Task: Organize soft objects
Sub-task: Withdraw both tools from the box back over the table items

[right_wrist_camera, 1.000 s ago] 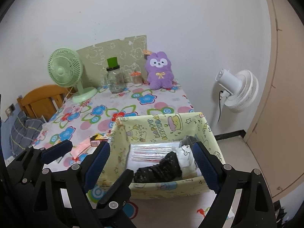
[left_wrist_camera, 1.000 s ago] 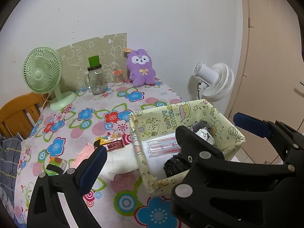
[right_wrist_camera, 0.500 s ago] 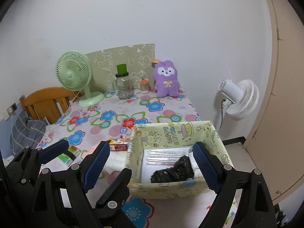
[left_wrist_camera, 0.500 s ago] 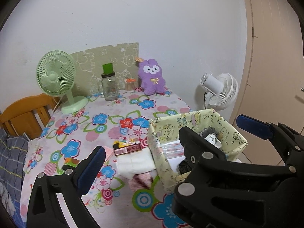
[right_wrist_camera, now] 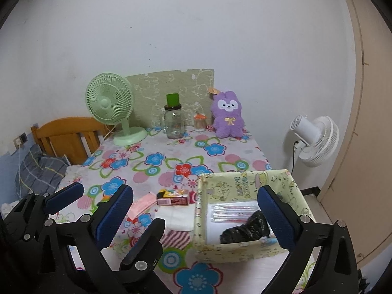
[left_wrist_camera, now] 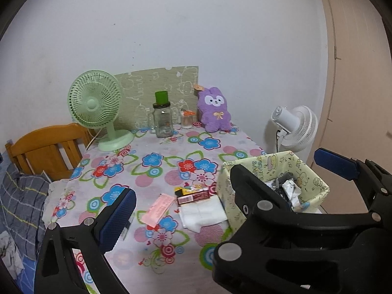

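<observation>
A yellow cartoon-print box (right_wrist_camera: 247, 183) (left_wrist_camera: 311, 178) stands at the table's near right corner, holding a black bag (right_wrist_camera: 245, 230), a pack of pens and foil packets. A folded white cloth (left_wrist_camera: 203, 214) (right_wrist_camera: 177, 218) lies just left of the box. A purple plush bunny (left_wrist_camera: 215, 110) (right_wrist_camera: 227, 115) sits at the far edge against the wall. My left gripper (left_wrist_camera: 225, 191) is open and empty above the near table. My right gripper (right_wrist_camera: 196, 218) is open and empty, its fingers either side of the box's left part.
On the floral tablecloth (left_wrist_camera: 152, 156) are a pink packet (left_wrist_camera: 158, 208), a small red box (left_wrist_camera: 193, 194), a green fan (left_wrist_camera: 98, 107), a glass jar with green lid (left_wrist_camera: 163, 120) and a small jar. A wooden chair (left_wrist_camera: 46, 152) stands left, a white fan (left_wrist_camera: 296, 127) right.
Both grippers have pulled back and up from the table. The box and cloth look smaller and farther. Both grippers stay open and empty.
</observation>
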The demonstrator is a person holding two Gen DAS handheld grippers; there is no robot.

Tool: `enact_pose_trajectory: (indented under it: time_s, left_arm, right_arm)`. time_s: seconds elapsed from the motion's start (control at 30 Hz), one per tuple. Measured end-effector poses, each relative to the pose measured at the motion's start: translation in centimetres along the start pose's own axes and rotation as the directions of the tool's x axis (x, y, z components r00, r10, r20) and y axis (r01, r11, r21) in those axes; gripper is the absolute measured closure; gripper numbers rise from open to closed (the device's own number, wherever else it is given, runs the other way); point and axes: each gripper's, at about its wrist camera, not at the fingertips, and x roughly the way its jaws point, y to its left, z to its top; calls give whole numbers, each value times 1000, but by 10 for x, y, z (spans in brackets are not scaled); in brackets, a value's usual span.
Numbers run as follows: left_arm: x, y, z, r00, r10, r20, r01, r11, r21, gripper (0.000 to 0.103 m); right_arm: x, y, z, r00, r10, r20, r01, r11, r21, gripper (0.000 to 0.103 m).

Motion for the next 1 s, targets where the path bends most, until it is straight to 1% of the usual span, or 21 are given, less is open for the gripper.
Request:
enact_pose_trajectory:
  time_s: [0.23,0.43,0.6,0.83,1.0]
  left_arm:
    - [-2,16,-3,1000,21,7,-20,1000,-10,0]
    - [5,29,-9,1000,26,-6,-27,999,-26,0]
    - [11,38,-17,999,35,5,-35,999,-38,0]
    - [27,52,-32,999,38,-16,-39,997,-70,0]
    - [40,59,-41,998,53,-42,-55,996,-68,0]
  right_arm:
    - [4,18,0,1000,21,2,-21,1000,-1,0]
    - [13,30,-4,999,32,-19,-32,999,-2,0]
    - [22,38,-10,999,40,-16,-40,999,-6,0]
    - [41,49,-22,999,19,-48,-21,999,-25,0]
    - [56,53,-32,997,39,-72,-40,999,-14,1]
